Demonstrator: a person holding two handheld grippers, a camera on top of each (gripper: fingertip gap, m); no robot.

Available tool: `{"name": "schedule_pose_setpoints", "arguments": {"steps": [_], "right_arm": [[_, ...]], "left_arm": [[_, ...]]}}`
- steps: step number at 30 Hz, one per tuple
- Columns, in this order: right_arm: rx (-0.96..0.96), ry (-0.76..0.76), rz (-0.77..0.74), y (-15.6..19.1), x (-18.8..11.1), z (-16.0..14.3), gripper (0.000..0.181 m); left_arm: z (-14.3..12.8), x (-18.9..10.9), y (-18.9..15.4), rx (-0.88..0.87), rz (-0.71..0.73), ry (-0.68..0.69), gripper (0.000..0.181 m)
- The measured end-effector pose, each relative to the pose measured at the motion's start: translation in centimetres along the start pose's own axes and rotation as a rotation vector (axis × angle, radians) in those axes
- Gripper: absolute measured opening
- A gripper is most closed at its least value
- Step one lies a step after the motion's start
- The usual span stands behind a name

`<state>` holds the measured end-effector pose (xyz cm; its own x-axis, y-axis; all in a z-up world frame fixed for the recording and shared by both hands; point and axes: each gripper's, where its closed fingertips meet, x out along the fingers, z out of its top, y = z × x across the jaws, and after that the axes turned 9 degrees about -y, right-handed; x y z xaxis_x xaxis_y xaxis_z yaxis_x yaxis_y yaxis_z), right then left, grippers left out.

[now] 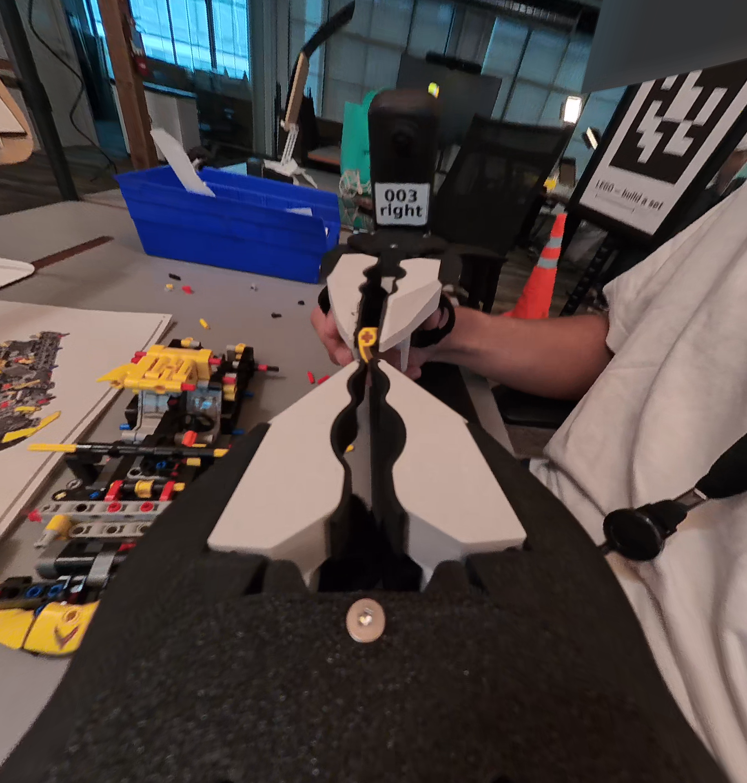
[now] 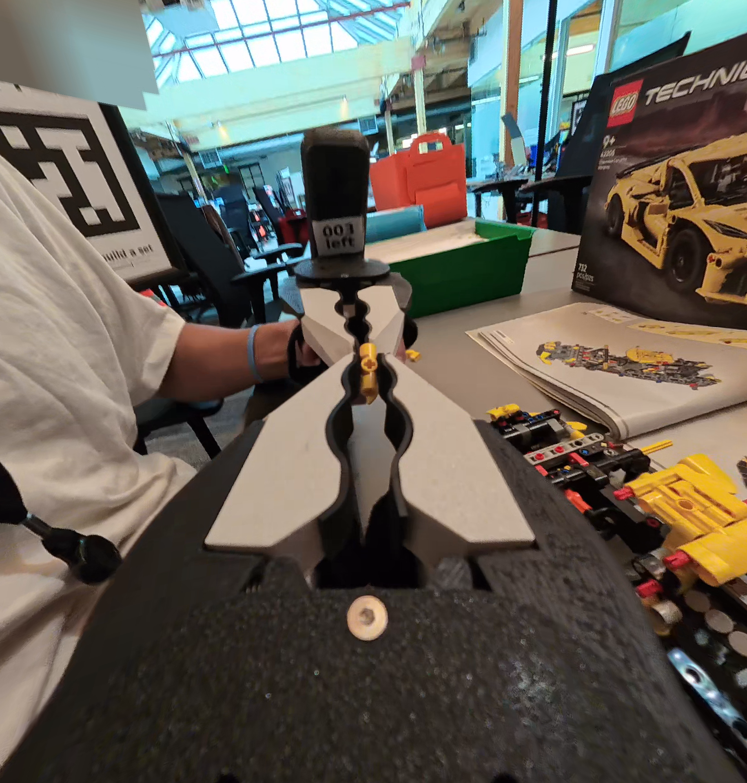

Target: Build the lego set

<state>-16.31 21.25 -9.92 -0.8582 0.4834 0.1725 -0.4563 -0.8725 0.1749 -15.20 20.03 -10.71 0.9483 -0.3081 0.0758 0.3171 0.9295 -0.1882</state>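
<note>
The grey surface [image 1: 244,296] carries the task's things. Largest among them is the dark cardboard set box [image 2: 676,178], standing upright at the far edge in the right wrist view and showing a yellow sports car; it bears a brand mark and lettering, which are left unquoted. Before it lies the open white instruction booklet [image 2: 617,364], printed with a picture of the chassis. Just beside the booklet rests the partly built black-and-yellow brick car chassis [image 1: 151,423], with loose small pins scattered near it. A blue plastic bin [image 1: 231,224] and a green plastic bin [image 2: 460,262] stand farther back.

Both tools are held up off the surface, tip to tip. The left gripper [image 1: 368,366] has its fingers closed together, and the right gripper [image 2: 368,381] has its fingers drawn nearly together around the small yellow connector piece with a cross-shaped hole [image 2: 367,368]. The piece is seen pinched at the meeting of the two tips; whether the left fingers also grip it cannot be told.

A small sub-assembly or a hand-over appears to be in hand. The next move is judged to call for steady alignment and a firm pinch, lest the piece slip.

White labels with printed characters are fixed on both tool bodies, and a black-and-white marker board with a caption stands behind the person.
</note>
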Motion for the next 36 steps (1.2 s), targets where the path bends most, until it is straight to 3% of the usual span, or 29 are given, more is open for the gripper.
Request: {"name": "schedule_pose_setpoints", "arguments": {"steps": [8, 13, 18, 24, 26, 31, 36], "right_arm": [[0.114, -0.217, -0.046, -0.8, 0.1, 3.4, 0.01], [0.18, -0.226, -0.037, -1.2, -0.3, 3.5, 0.008], [-0.114, -0.178, -0.122, -1.8, -0.9, 3.1, 0.009], [-0.242, -0.232, -0.073, -0.3, -0.3, 3.5, 0.008], [-0.278, -0.21, -0.084, -0.3, -0.3, 3.2, 0.008], [-0.502, -0.1, -0.148, -0.9, 0.2, 1.4, 0.008], [-0.54, -0.057, -0.148, -0.9, 0.5, 0.4, 0.008]], "left_arm": [[3.7, 1.4, -0.4, -0.095, 0.018, -0.267, 0.0], [3.5, 1.9, -0.1, -0.152, 0.028, -0.27, 0.0], [3.0, 1.3, 0.6, -0.307, 0.001, -0.255, 0.006], [3.5, 1.0, -0.8, -0.466, -0.165, -0.283, 0.008], [4.0, 0.6, -1.0, -0.549, -0.224, -0.306, 0.019], [2.7, 0.6, 0.0, -0.568, -0.175, -0.253, 0.021], [1.8, 0.3, 0.5, -0.651, -0.182, -0.227, 0.011]]}}
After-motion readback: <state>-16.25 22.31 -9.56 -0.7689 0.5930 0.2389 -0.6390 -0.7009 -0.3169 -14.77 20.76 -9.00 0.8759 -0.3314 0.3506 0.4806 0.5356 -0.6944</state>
